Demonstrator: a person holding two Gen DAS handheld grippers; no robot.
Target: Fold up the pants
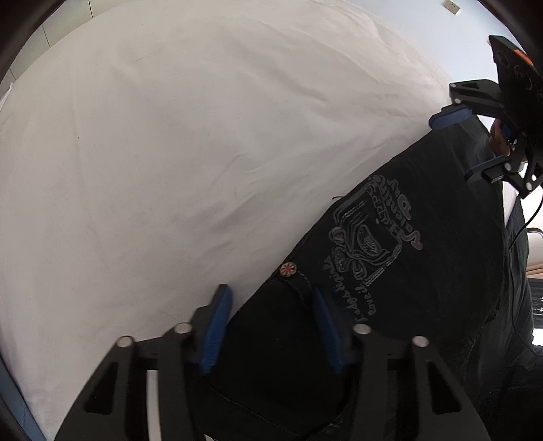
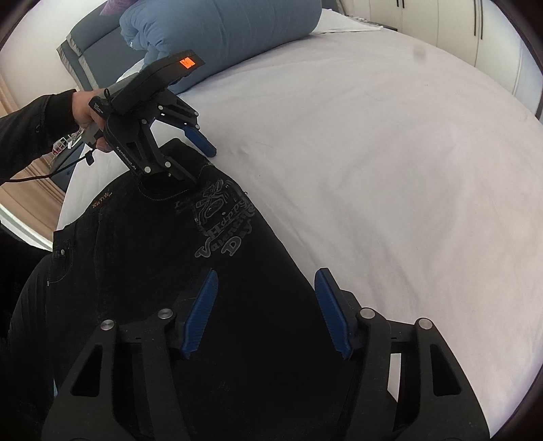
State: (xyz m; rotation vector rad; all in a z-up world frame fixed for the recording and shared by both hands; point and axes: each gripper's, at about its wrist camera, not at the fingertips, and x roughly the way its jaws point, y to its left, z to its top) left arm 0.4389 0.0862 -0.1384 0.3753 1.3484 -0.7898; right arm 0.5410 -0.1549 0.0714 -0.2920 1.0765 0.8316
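Observation:
Black pants point(image 1: 390, 271) with a grey "Happy Valentine Day" print lie on the white bed sheet point(image 1: 169, 152); they also show in the right wrist view point(image 2: 203, 288). My left gripper point(image 1: 269, 298) is open, its blue fingers straddling the pants' edge near a round button point(image 1: 287, 269). In the right wrist view it point(image 2: 203, 159) sits at the far waist end. My right gripper point(image 2: 266, 281) is open over the pants' edge. In the left wrist view it point(image 1: 458, 146) is open around the far end of the fabric.
A rolled blue duvet point(image 2: 220, 30) and a grey headboard point(image 2: 85, 51) lie at the bed's far end. White wardrobes point(image 2: 475, 27) stand behind. The sheet point(image 2: 390, 169) spreads wide to the right. The bed edge and wooden floor point(image 2: 30, 190) are at the left.

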